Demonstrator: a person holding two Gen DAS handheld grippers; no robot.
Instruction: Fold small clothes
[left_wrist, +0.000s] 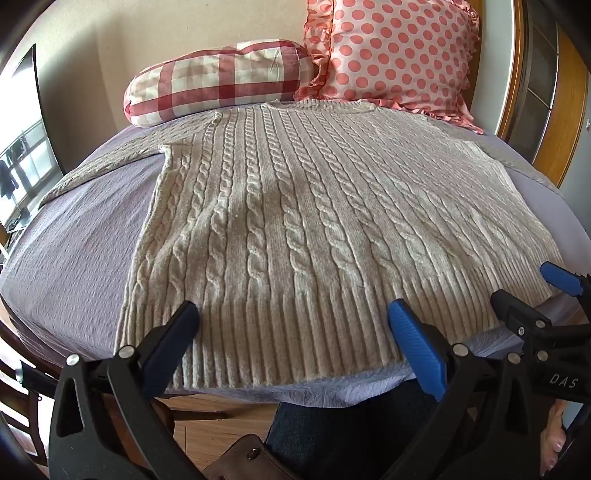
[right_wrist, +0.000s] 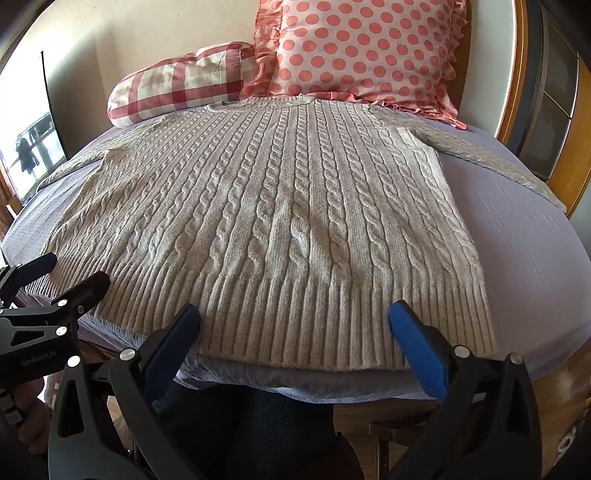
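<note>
cream cable-knit wool sweater lies spread flat, face up, across the lilac textured bed sheet, its ribbed hem at the near edge of the bed and its neckline at the far end. both sleeves run out sideways over the sheet; the one on the right angles toward the bed's far right edge. just past the neckline, the red-and-white checked bolster pillow sits on the left, and the pink polka-dot frilled cushion stands against the wall beside it, its frill touching the sweater's collar. nothing lies on top of the knit. left gripper hovers over the hem with jaws wide, holding nothing. right gripper hangs over the hem further right, jaws wide too, empty. each shows at the edge of the other's view. a wooden frame edges the right, a window the left, plank floor below.
</note>
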